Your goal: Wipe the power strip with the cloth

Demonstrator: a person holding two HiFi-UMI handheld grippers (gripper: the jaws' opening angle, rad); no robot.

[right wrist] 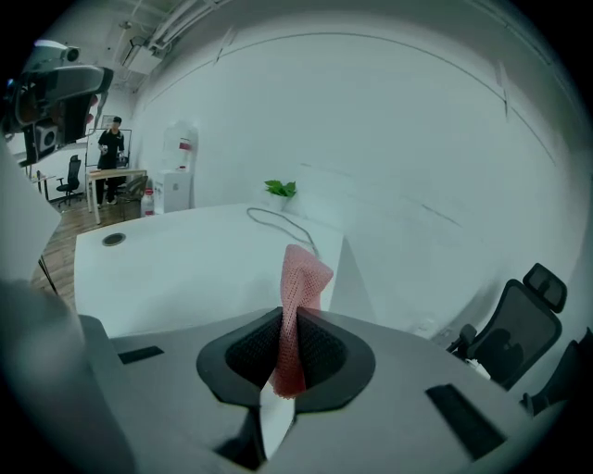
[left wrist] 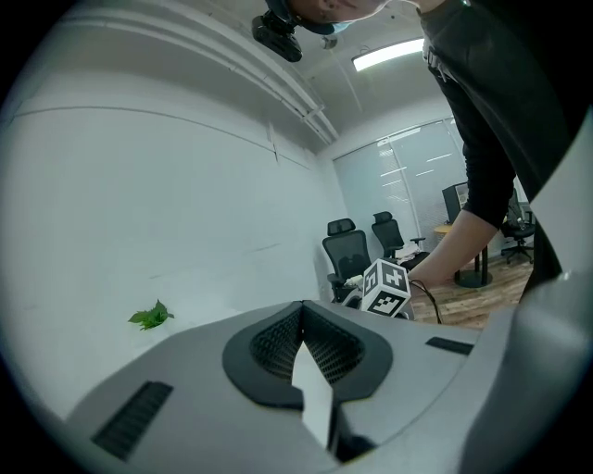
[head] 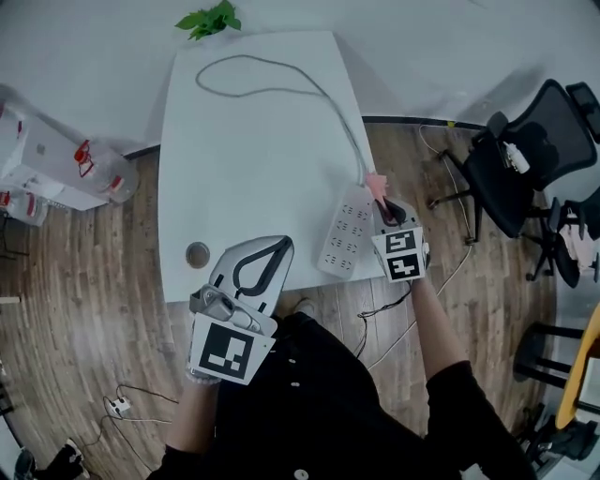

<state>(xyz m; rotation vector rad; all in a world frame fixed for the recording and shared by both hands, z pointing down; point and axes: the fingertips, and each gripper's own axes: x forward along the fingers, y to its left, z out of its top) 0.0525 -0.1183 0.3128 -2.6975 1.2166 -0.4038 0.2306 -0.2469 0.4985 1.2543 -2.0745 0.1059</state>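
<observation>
The right claw was shut on the cloth, a pink mesh strip pinched between both jaws. Its free end stood up past the claw tips. In the head view, the right claw sat at the far right end of the power strip, and the cloth reached over the corner where the cable joins it. Contact between the cloth and the strip could not be confirmed.

The left claw was closed, jaws together with nothing between them. It hung over the near edge of the worktop, just beside a round grommet and clear of the power strip.

The power strip was white and lay flat near the right front corner of the white worktop, with its length running away from the person. The grey cable ran from its far end towards the back of the worktop and looped there. A green plant lay just beyond the far edge of the worktop. Black office chairs stood on the wooden floor well to the right.
</observation>
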